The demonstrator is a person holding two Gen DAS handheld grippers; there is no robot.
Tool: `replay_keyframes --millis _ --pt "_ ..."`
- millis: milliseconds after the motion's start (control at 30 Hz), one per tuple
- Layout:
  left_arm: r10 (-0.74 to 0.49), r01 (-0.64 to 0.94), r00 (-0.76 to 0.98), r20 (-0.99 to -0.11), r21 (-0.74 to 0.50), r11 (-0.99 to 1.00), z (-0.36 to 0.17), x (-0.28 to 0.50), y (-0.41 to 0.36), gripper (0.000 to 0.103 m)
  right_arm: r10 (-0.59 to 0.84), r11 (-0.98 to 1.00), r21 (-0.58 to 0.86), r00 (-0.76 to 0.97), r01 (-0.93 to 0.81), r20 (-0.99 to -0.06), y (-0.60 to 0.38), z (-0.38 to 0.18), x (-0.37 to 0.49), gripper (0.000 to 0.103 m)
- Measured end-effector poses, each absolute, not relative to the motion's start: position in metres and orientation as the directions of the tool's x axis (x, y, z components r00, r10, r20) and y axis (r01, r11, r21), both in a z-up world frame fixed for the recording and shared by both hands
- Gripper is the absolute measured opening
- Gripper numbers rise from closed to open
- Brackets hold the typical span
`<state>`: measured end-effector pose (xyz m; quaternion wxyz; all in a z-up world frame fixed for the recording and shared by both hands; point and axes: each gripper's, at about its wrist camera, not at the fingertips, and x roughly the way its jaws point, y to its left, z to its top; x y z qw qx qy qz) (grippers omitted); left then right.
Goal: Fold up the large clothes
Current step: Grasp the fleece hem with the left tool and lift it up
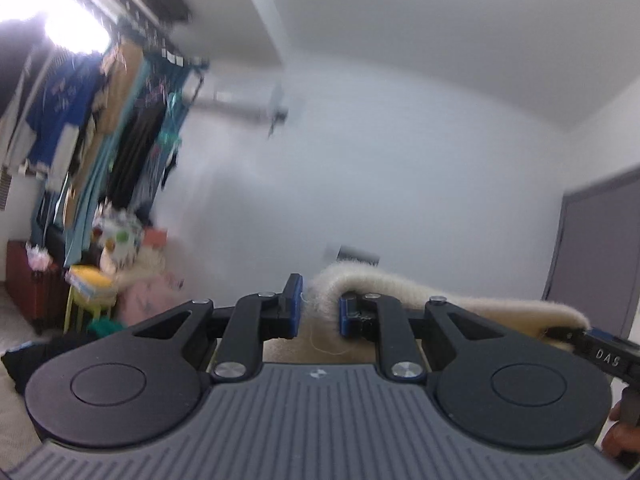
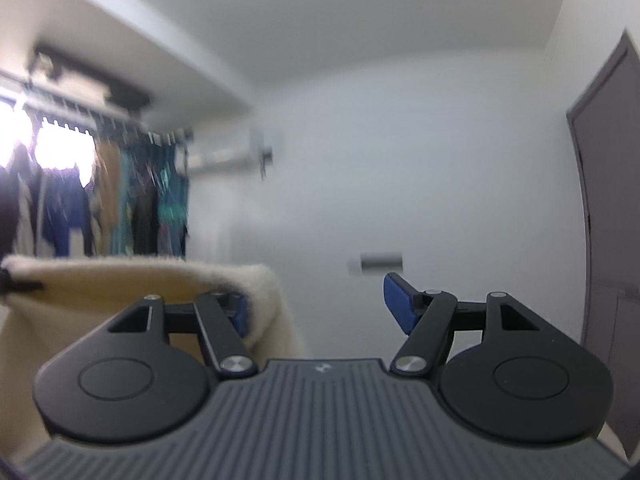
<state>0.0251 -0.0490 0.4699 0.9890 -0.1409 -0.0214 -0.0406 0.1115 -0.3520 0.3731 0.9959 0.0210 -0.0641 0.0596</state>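
Nearest the lens in the left wrist view: ribbed grey housing and black linkages of the left gripper [image 1: 320, 314], jaws drawn close and clamped on the fuzzy edge of a cream fleece garment [image 1: 460, 308]. Held up off any surface, stretched level and rightward over the right-hand finger toward the frame's edge. More cream cloth hanging below, between the linkages.

Right gripper [image 2: 320, 311] with jaws standing wide apart, not gripping. Fleece draped over its left finger only, hiding most of that blue pad; clear gap across to the other pad.

A hand [image 1: 618, 436] at the lower right corner. Beyond, blurred: hanging clothes [image 1: 100, 128] on a rail at left, white air conditioner [image 1: 240, 104] on the wall, grey door [image 1: 600, 248] at right.
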Motion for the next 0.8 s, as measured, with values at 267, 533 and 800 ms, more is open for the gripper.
replay_keyframes --millis 267,533,800 --pt "-0.093 0.029 0.974 -0.207 -0.295 0.955 0.308 0.204 -0.065 0.021 0.090 0.995 0.057 0.985 -0.082 -0.148 -0.359 0.246 0.274 0.067" --pt "-0.099 -0.046 0.897 -0.430 -0.315 0.948 0.131 0.386 -0.056 0.021 0.092 0.996 0.024 0.951 -0.089 -0.295 -0.334 0.111 0.432 0.067" --pt "-0.136 -0.028 0.799 -0.586 -0.262 0.965 -0.027 0.538 -0.043 0.021 0.080 0.995 -0.020 0.884 -0.100 -0.460 -0.309 0.004 0.554 0.066"
